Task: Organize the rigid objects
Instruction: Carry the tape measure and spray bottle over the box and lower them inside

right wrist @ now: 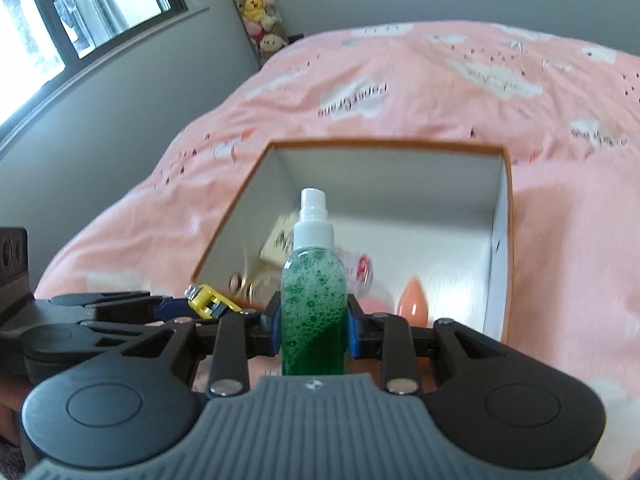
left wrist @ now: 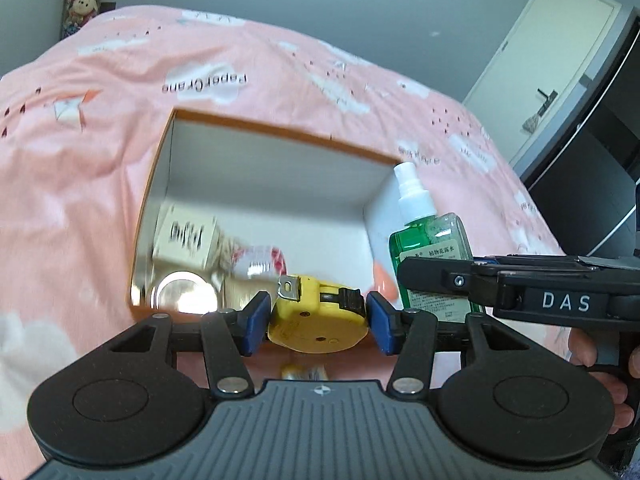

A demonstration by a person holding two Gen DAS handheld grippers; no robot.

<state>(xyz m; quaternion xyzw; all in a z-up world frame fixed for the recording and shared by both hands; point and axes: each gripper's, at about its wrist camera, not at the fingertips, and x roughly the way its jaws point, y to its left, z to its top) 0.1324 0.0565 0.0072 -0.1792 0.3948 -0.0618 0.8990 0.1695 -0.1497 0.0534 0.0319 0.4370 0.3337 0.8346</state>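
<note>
My left gripper clamps the yellow tape measure, rigid, blocky, secure across its flat faces. My right gripper squeezes the green spray bottle mid-body; likely smooth plastic, sloshing liquid, slippery

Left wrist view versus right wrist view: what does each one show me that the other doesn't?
Only the left wrist view shows the door and the printed label on the green spray bottle. Only the right wrist view shows the window and the whole orange teardrop object in the box. Both show the open box on the pink bedspread, the left claw shut on the yellow tape measure, and the right claw shut on the bottle.
</note>
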